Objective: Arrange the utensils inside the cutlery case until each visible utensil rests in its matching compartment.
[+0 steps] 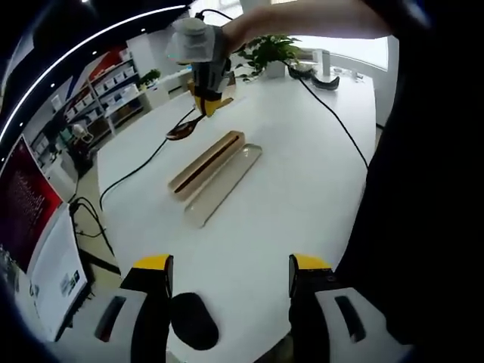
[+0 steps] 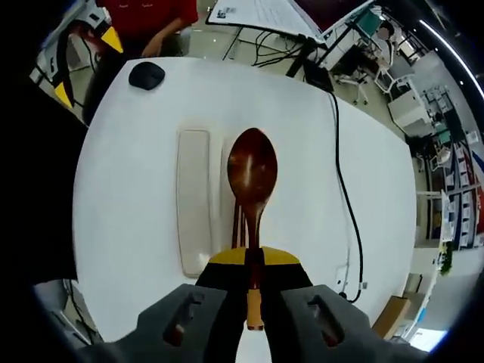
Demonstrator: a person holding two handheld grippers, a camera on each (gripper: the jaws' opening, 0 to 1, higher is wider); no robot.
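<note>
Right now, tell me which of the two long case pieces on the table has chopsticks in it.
The wooden-brown case base, open, with dark chopsticks lying along its slot. The pale lid beside it has nothing in it. The right gripper holds the spoon above the base.

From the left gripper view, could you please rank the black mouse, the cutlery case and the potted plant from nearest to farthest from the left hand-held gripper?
1. Black mouse, lying between the left hand-held gripper's jaws.
2. Cutlery case, mid-table.
3. Potted plant, far end.
</note>
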